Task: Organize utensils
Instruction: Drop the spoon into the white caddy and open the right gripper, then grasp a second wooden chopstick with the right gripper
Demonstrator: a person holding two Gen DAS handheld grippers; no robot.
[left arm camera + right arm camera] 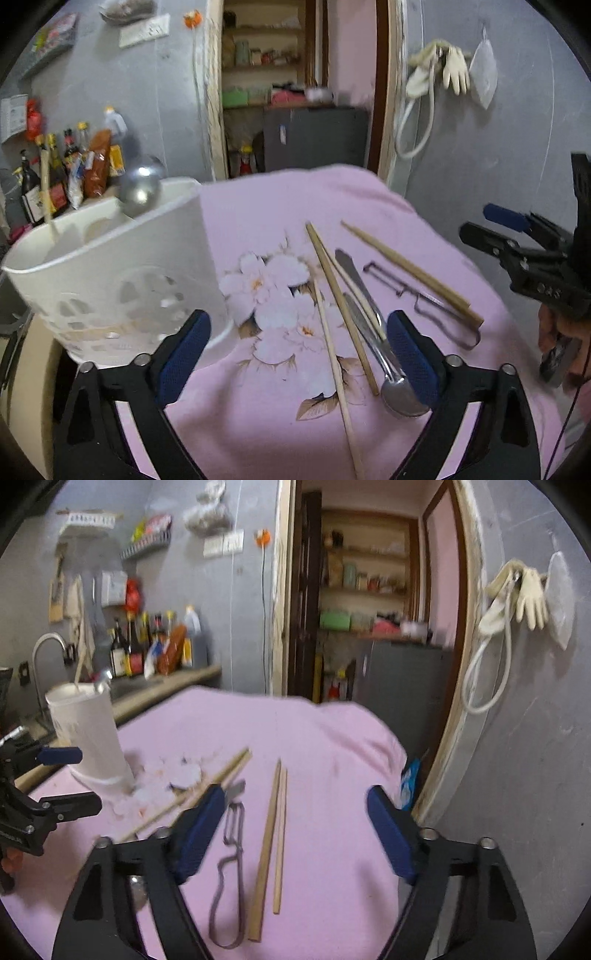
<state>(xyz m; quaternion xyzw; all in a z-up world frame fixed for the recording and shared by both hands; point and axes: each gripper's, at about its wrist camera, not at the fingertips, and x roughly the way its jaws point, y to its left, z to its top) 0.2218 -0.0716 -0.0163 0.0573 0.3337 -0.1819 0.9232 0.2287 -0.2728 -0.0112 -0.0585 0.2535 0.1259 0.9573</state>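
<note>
A white perforated utensil holder (110, 280) stands at the left on the pink flowered cloth (266, 221), with a metal ladle (142, 188) and a wooden stick in it. Loose chopsticks (340, 302), a spoon (402, 395), a butter knife (354, 273), a wire peeler (424, 299) and a chopstick pair (410, 273) lie on the cloth. My left gripper (299, 354) hangs open above the chopsticks and spoon, holding nothing. My right gripper (295, 834) is open over the peeler (231, 867) and the chopstick pair (273, 842), which lie untouched between its fingers.
Sauce bottles (147, 650) line a counter behind the holder (88, 734), beside a faucet (48, 646). A doorway with shelves (365, 590) opens beyond the table's far edge. Gloves and a hose (517, 598) hang on the right wall. The left gripper (85, 779) shows at the left edge.
</note>
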